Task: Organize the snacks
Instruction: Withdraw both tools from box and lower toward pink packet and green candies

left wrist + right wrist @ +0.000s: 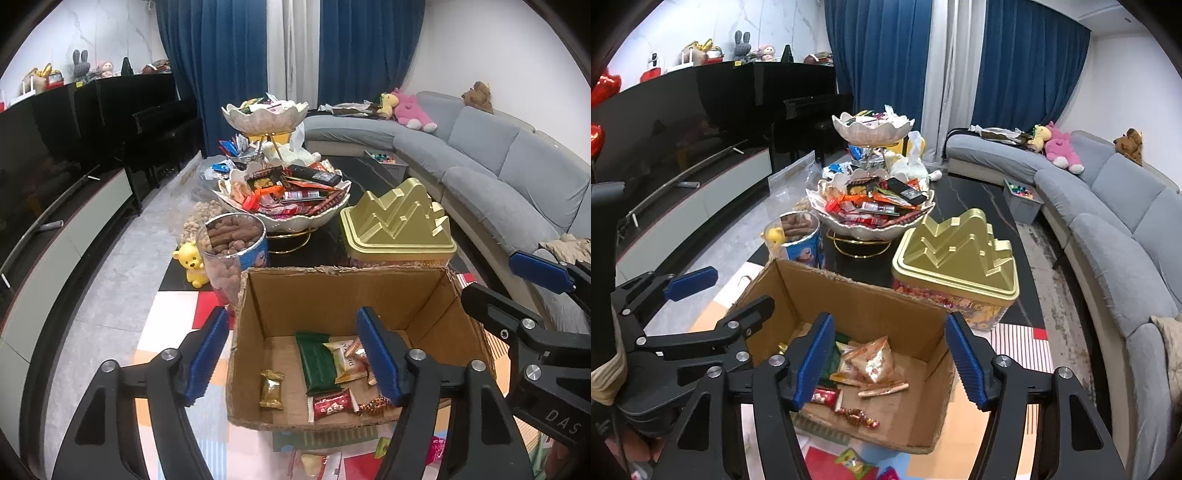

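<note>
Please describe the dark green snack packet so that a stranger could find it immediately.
Find the open cardboard box in front of the gold tin. The dark green packet lies flat on its floor, left of a cream and orange packet. It is the only long green bar there.

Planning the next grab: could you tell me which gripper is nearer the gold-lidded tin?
Right. The right gripper hovers over the box's side near the gold-lidded tin; the left gripper is farther left.

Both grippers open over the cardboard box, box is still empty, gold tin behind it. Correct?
Not quite: the cardboard box is not empty. The left wrist view shows wrapped snacks on its floor, including a green bar. The rest holds: left gripper and right gripper open, gold tin behind.
</note>
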Motion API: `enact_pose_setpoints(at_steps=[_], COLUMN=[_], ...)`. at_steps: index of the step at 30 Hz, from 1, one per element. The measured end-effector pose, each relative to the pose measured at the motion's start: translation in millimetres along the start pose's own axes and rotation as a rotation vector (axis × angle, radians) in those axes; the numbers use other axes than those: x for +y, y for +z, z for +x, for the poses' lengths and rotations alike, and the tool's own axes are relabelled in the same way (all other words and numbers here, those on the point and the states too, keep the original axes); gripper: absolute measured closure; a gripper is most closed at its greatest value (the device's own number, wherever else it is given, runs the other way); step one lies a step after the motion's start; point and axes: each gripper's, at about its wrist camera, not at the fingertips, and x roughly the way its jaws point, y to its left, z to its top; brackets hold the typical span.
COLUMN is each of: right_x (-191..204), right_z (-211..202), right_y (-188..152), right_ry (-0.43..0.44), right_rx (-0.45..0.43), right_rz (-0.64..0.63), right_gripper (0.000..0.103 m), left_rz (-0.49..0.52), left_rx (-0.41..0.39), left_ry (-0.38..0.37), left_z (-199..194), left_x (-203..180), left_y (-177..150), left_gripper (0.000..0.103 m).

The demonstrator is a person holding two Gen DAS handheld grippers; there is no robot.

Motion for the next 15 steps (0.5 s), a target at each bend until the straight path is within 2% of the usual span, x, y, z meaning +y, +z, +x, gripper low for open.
enact_pose_setpoints(at_steps=[2, 15], right_x=[0, -6], right_z=[-4, -38], right_y=[1, -2], right_ry=[-0.006, -0.025], right_rx=[-0.008, -0.046], right_rz=[0.002, 0.023], right_gripper=[0.034, 0.034], left_rz=[-0.006, 0.003], left_rx=[-0.005, -0.043], left_ry=[0.002, 0.012], left_z=[-5, -44], left_x=[1, -2], left_y=[1, 0], left_gripper=[0.029, 0.029])
